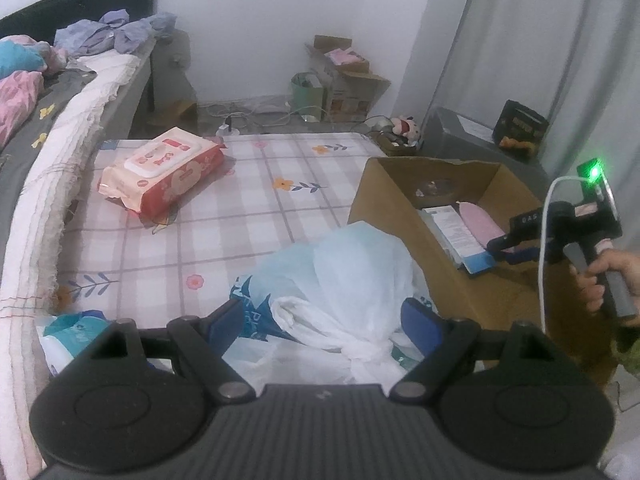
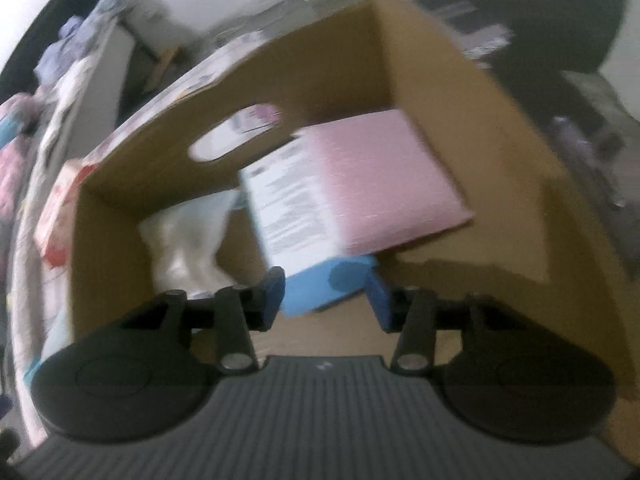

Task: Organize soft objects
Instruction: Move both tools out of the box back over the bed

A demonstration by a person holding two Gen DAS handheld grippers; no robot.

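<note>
Checked bedsheet [image 1: 248,208] carries a cardboard box [image 1: 404,204] at its right edge; right gripper [image 2: 328,296] parted, releasing a pink packet [image 2: 360,184] inside; left gripper [image 1: 324,320] wide, straddling a white bag [image 1: 344,276].

The plastic bag [image 1: 340,280] sits on the checked sheet [image 1: 224,232], right against the cardboard box [image 1: 400,196] on its right. Inside the box — a flat packet [image 2: 352,184], leaning on the near wall. Far left on the sheet — the wipes pack [image 1: 164,172], well apart from both.
</note>
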